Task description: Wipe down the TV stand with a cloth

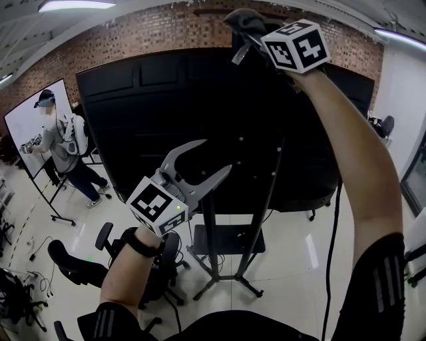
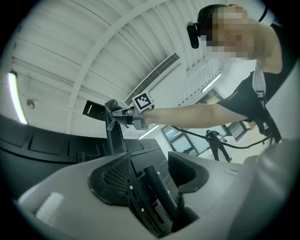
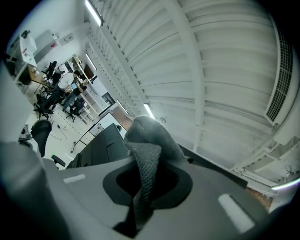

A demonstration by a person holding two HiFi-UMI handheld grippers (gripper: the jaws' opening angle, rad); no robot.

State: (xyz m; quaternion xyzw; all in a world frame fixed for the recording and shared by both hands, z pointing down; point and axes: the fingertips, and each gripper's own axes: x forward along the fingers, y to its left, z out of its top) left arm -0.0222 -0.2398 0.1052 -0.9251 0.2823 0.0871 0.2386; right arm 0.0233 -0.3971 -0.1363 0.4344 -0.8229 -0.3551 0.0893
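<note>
The tips of the right tool point(image 1: 247, 28) are hidden in the head view: up at twelve o'clock they are swallowed by a dark grey cloth point(image 1: 243, 18), and only the marker cube is seen clearly behind them. The right gripper view fills that in. There the two jaws are closed on the cloth, a coarse knitted weave pinched into a fold that bulges out past the tips and trails down between them. Whether the cloth is touching the top edge of the black TV point(image 1: 166, 113) cannot be made out; it is held right at that edge.

The left tool point(image 1: 217, 155) is held lower, just left of centre, with its pale curved jaws spread wide and nothing gripped. In the left gripper view a black ribbed part with small screws is seen low between the jaws, and what it is cannot be told. The raised right arm is caught there too, at eleven o'clock.

The TV stand point(image 1: 212, 230) is shown only in the head view: slim black metal posts below the screen's ribbed back, splayed feet on the glossy floor at six o'clock, part of it masked by the left tool. At nine o'clock a person point(image 1: 63, 143) is seen by a whiteboard point(image 1: 23, 130), and a brick wall point(image 1: 166, 30) is seen behind.
</note>
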